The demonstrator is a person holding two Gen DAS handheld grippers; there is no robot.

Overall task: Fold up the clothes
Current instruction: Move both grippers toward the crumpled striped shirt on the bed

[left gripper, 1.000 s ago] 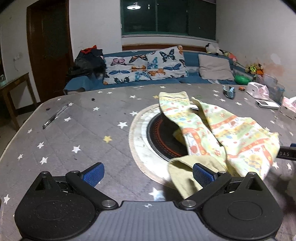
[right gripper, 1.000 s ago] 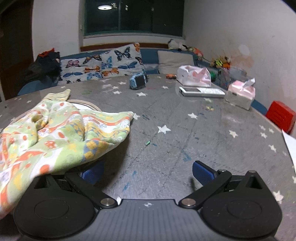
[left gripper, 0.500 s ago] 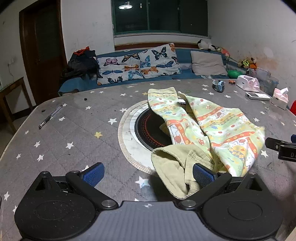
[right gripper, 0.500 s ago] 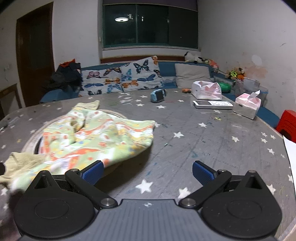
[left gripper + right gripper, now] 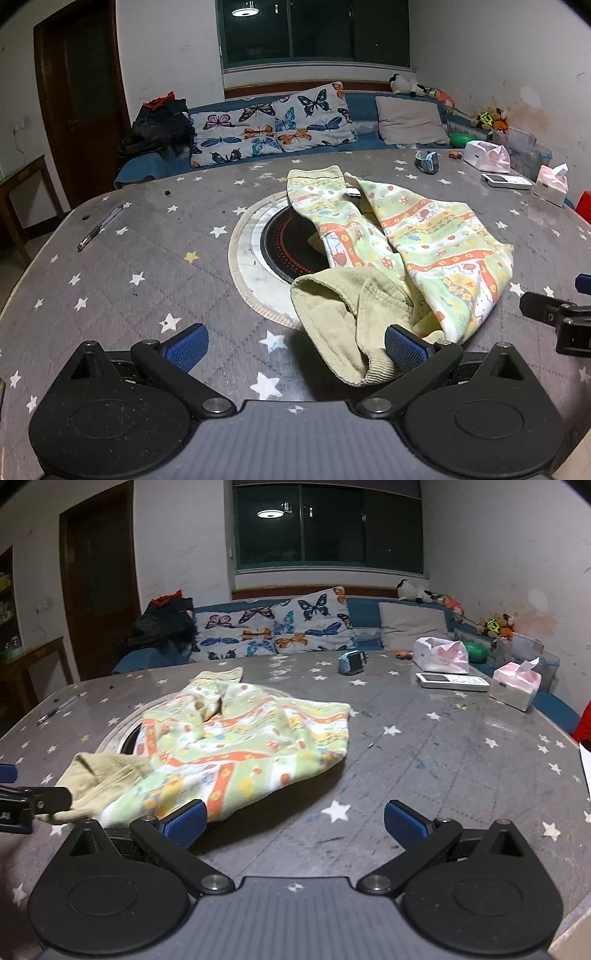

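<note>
A small pair of yellow-green patterned trousers [image 5: 417,236] lies crumpled on the grey star-print table [image 5: 147,258], partly over a round black hob. Their plain ribbed waistband [image 5: 343,317] faces me. My left gripper [image 5: 295,345] is open just in front of it, and its right pad [image 5: 404,345] is at the waistband's edge. Nothing is held. In the right wrist view the trousers [image 5: 240,738] lie ahead to the left. My right gripper [image 5: 295,821] is open over bare table, with its left pad [image 5: 184,821] beside the cloth's near hem. Each gripper shows at the edge of the other's view.
The round hob inset [image 5: 284,243] sits mid-table. A pen [image 5: 99,227] lies at the far left. A blue watch [image 5: 352,661], a white remote [image 5: 452,682] and tissue packs [image 5: 515,685] stand at the far right. A sofa with butterfly cushions [image 5: 273,129] runs behind the table.
Both grippers have drawn back and up from the trousers, so more of the table shows. Both stay open. The trousers lie where they were.
</note>
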